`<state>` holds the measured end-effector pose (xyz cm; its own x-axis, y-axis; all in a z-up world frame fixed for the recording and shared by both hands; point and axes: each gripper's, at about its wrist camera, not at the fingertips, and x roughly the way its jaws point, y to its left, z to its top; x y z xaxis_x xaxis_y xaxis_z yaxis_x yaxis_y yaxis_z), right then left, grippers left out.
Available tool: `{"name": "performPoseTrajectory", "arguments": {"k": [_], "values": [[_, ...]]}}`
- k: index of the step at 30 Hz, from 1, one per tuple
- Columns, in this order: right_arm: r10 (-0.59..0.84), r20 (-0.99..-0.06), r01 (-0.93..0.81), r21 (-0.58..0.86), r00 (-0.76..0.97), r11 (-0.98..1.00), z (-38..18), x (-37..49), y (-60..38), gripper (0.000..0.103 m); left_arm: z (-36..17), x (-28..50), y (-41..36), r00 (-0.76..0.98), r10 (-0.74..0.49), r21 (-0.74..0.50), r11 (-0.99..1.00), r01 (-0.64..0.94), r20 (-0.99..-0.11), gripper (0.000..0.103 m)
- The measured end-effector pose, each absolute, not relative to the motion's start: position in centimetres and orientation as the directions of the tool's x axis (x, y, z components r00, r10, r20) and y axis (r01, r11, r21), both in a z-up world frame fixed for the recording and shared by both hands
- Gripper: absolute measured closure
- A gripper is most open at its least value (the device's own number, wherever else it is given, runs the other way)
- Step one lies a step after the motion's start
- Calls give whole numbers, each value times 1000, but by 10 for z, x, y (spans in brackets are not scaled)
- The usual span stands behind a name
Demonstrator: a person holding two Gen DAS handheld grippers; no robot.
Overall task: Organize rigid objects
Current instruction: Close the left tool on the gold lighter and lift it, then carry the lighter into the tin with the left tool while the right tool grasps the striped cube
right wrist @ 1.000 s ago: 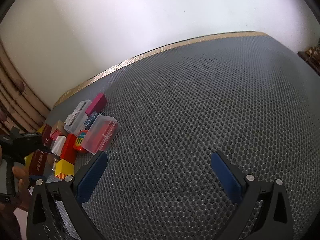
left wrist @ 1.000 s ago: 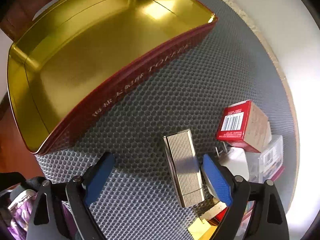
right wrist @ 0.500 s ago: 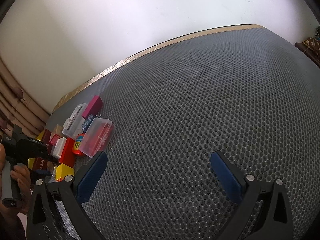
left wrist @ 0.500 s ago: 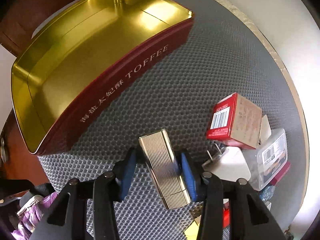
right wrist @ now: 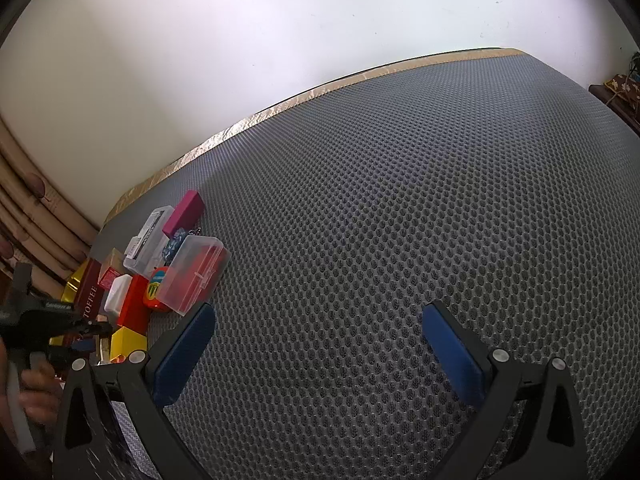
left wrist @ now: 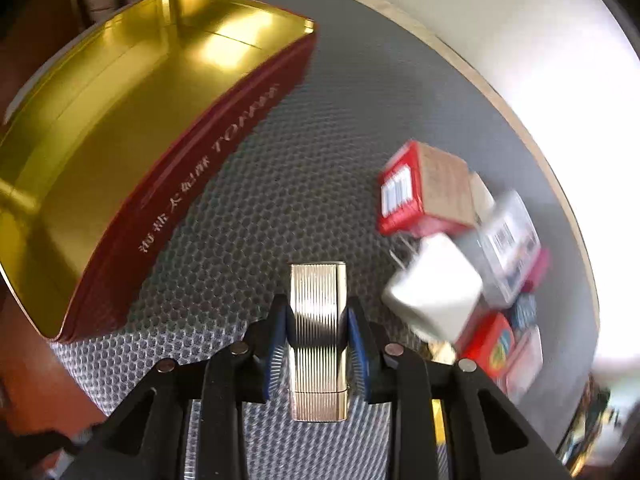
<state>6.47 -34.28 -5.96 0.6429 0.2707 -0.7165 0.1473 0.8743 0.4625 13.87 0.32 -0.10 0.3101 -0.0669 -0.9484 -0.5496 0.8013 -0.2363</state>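
Note:
In the left wrist view my left gripper (left wrist: 317, 322) is shut on a ribbed silver metal case (left wrist: 318, 332), held lengthwise between the blue pads above the grey mesh mat. The open red toffee tin (left wrist: 132, 120) with a gold inside lies ahead to the left. A pile of small boxes lies to the right: a red box (left wrist: 424, 196), a white charger (left wrist: 434, 292), a clear case (left wrist: 508, 248). My right gripper (right wrist: 318, 344) is open and empty over bare mat; the same pile (right wrist: 176, 264) shows at its far left.
The mat's tan far edge (right wrist: 360, 76) meets a white wall. The left hand and gripper body (right wrist: 36, 320) show at the right wrist view's left edge. A yellow box (right wrist: 128, 342) sits beside the pile. Dark wood furniture stands behind the tin.
My left gripper closed on the silver case and has lifted it, turning it straight between the pads. The right gripper has barely moved.

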Motion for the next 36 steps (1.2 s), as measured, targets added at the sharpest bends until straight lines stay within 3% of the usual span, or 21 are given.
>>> {"name": "performPoseTrajectory", "arguments": {"k": [9, 16, 21, 24, 29, 34, 35, 36], "values": [[272, -729, 108, 428, 627, 897, -57, 67, -332, 0, 19, 109, -23, 309, -135, -260, 874, -411, -942, 74], [450, -670, -121, 478, 591, 870, -34, 61, -285, 0, 51, 58, -22, 328, -178, -295, 889, -352, -928, 74], [511, -668, -290, 422, 541, 859, -17, 61, -218, 1, 80, 32, -3, 347, -200, -318, 889, -330, -916, 74], [496, -689, -333, 369, 529, 867, -15, 64, -185, 13, 84, 21, 6, 361, -213, -339, 880, -334, -908, 74], [426, -753, -336, 285, 501, 898, -29, 78, -156, 42, 76, 41, 36, 383, -223, -358, 873, -331, -896, 74], [389, -783, -335, 245, 485, 910, -42, 86, -147, 49, 92, 35, 51, 417, -217, -369, 870, -327, -883, 74], [385, -783, -340, 235, 488, 911, -43, 86, -145, 54, 100, 34, 56, 427, -214, -370, 870, -326, -879, 74], [383, -785, -348, 228, 487, 909, -43, 85, -144, 70, 108, 33, 62, 436, -207, -368, 870, -327, -876, 74]]}}
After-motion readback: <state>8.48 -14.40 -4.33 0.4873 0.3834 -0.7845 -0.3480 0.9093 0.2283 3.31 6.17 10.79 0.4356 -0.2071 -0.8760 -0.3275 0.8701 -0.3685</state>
